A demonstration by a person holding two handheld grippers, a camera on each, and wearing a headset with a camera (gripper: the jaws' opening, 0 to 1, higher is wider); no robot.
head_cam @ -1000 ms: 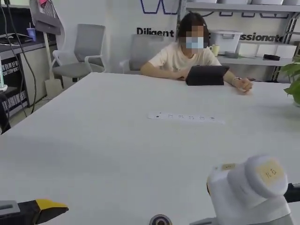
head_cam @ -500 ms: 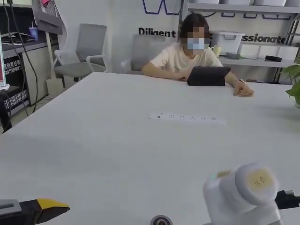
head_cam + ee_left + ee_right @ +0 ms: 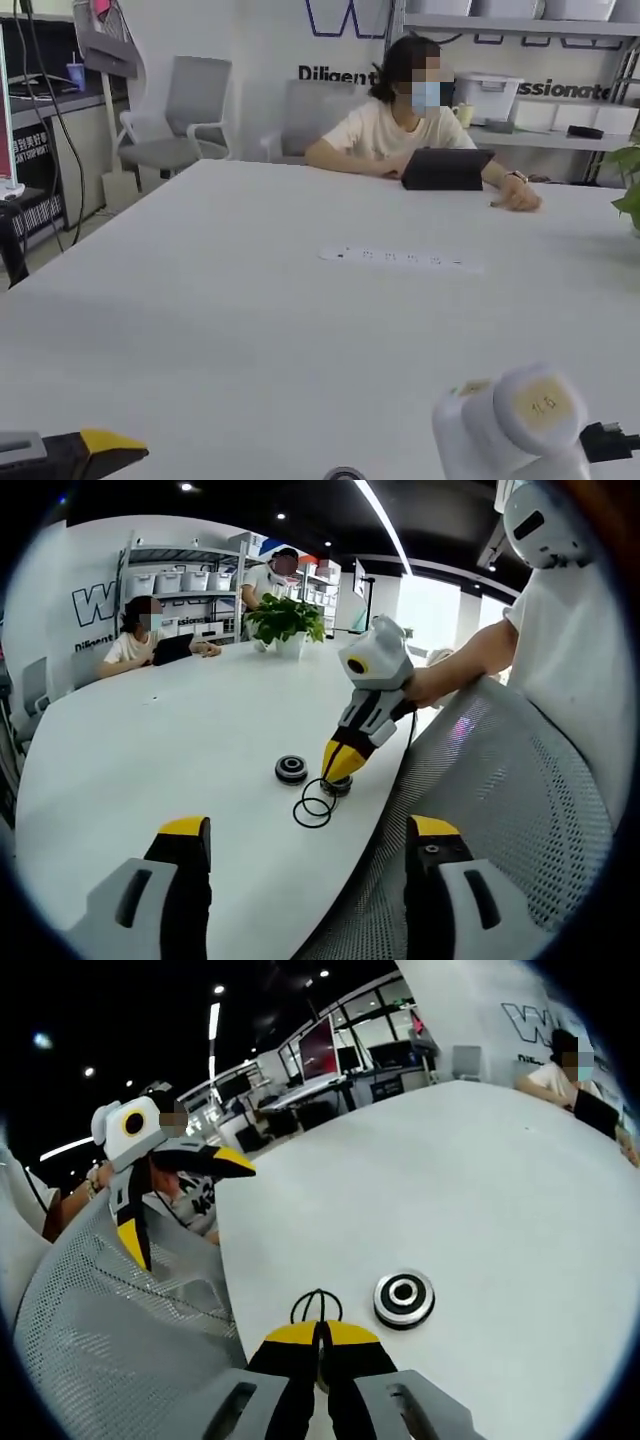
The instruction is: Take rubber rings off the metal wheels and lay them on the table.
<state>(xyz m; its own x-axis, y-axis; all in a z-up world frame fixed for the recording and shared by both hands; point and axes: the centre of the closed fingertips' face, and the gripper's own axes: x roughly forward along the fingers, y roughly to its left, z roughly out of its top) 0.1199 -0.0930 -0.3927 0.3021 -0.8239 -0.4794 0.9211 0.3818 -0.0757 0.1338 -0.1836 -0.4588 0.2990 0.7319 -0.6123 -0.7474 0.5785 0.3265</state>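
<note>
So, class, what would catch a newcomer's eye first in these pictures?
The right gripper, jaws yellow-tipped and closed, points down at the near edge of the big white table. Beside it lie thin black rings and a small metal wheel. A person sits at the far side.

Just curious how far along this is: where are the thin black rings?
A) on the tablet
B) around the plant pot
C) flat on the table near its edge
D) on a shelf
C: the black rings lie flat on the table by the right gripper.
</note>
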